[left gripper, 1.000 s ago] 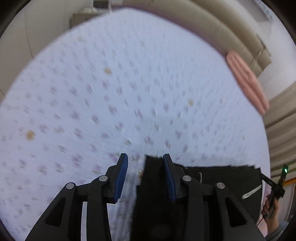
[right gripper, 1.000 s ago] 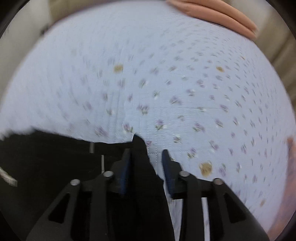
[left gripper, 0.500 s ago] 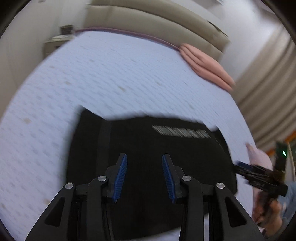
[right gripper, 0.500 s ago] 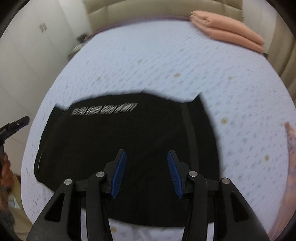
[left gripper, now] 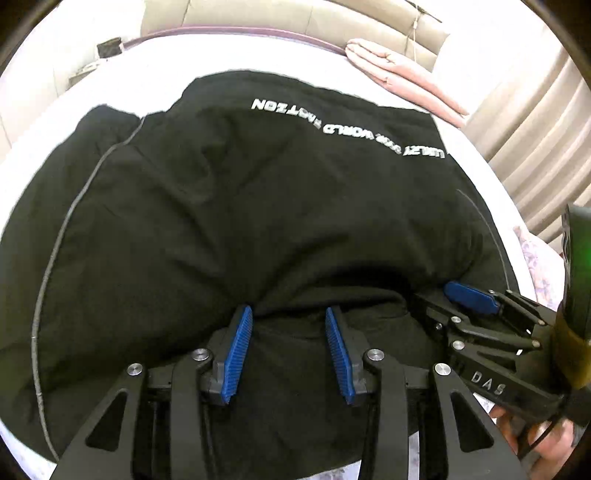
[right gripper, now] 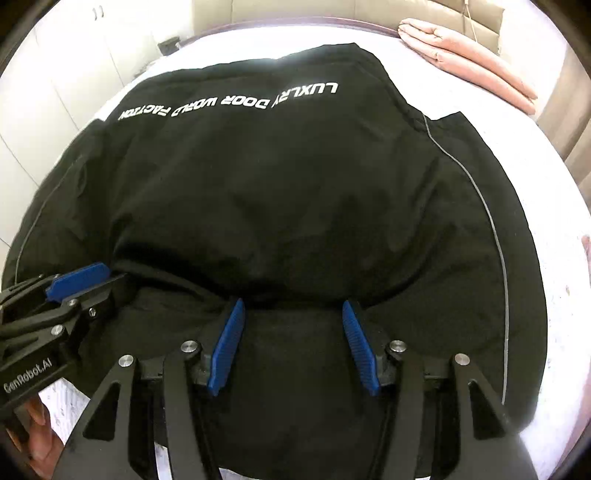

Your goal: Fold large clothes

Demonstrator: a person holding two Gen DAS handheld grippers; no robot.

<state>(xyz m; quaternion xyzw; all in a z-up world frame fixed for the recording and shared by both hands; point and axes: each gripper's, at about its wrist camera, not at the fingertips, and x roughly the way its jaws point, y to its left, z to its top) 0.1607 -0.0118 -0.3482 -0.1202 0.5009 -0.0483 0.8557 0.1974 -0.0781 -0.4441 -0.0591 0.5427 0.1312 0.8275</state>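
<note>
A large black garment [left gripper: 277,184] with white lettering lies spread on the bed, its upper layer folded over and ending in a puffy edge near me. My left gripper [left gripper: 288,312] points down at that edge, jaws apart, black cloth under them and nothing pinched. My right gripper [right gripper: 293,303] stands at the same edge further right. Its jaws are opening and the pads touch no cloth. Each gripper shows in the other's view: the right gripper [left gripper: 443,299] and the left gripper [right gripper: 99,286] lie low on the fabric.
The bed's white flowered sheet [right gripper: 554,221] frames the garment. A folded pink cloth [left gripper: 402,77] [right gripper: 469,48] lies at the far right by the beige headboard [left gripper: 258,18]. Curtains [left gripper: 535,129] hang at the right and white cupboards [right gripper: 55,74] at the left. A hand [left gripper: 546,446] holds the right gripper.
A second ago each gripper held a black edge out over the sheet. Both have let go and drawn back to the near side, and the folded garment now fills both views.
</note>
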